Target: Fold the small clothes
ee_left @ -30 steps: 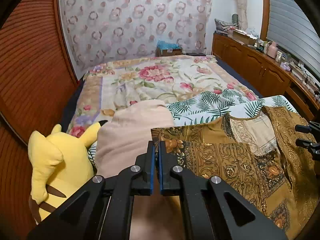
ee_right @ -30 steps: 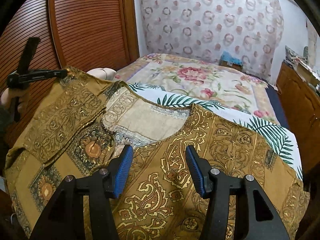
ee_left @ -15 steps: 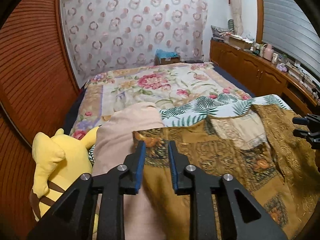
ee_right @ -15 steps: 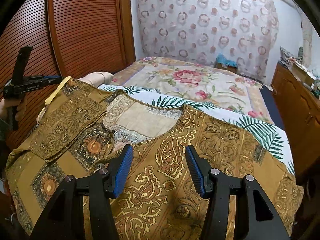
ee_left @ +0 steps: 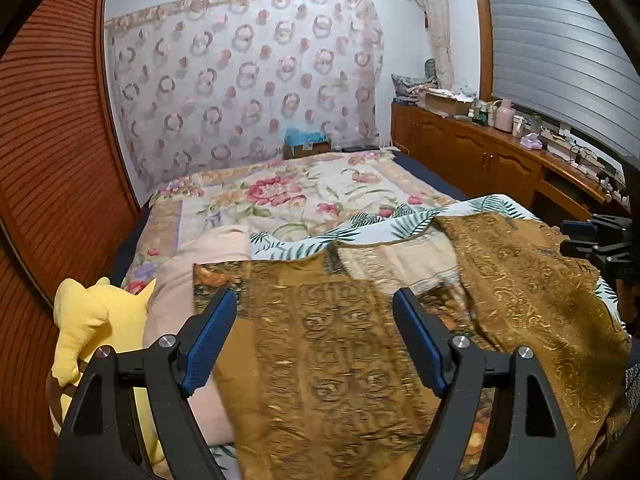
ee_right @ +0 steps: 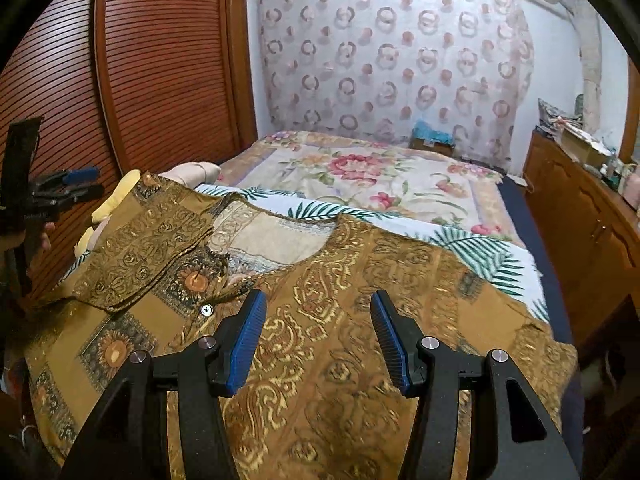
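Brown patterned garment point(ee_right: 328, 320) spread on bed point(ee_right: 360, 184), both jaws open, empty, left just widened

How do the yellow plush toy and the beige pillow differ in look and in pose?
The plush toy is bright yellow with ears; the pillow is plain pale beige. The toy lies at the bed's left edge; the pillow lies beside it, partly under the brown garment. Both are soft and rest on the bed.
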### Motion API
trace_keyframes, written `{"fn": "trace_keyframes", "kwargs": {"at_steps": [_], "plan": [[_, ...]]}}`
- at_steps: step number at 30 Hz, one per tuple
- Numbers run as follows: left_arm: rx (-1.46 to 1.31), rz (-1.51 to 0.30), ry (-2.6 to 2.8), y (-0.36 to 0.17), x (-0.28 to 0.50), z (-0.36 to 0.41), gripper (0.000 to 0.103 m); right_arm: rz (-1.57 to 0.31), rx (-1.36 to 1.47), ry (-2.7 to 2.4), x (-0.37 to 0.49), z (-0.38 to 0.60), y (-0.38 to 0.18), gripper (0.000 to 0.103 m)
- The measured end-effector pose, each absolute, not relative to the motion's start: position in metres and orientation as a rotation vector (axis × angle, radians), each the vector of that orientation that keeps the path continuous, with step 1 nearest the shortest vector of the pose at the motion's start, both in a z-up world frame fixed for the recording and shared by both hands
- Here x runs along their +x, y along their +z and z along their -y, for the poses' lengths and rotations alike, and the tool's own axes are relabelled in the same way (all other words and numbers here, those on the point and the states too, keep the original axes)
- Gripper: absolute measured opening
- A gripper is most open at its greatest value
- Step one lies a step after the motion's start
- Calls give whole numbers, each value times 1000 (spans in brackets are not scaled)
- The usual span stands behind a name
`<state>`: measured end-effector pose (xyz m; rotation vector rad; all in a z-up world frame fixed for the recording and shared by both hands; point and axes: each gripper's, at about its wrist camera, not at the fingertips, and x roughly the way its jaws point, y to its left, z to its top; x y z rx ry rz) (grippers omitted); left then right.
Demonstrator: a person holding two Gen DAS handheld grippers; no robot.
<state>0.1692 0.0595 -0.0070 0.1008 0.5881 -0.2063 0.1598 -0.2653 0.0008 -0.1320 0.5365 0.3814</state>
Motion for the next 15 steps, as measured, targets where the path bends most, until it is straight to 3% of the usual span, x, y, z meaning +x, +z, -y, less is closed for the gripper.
{"fn": "trace_keyframes", "kwargs": {"at_steps": [15], "plan": [[120, -550, -288, -1, 120, 11, 81, -499, -91, 270, 100, 308, 2, 56]]}}
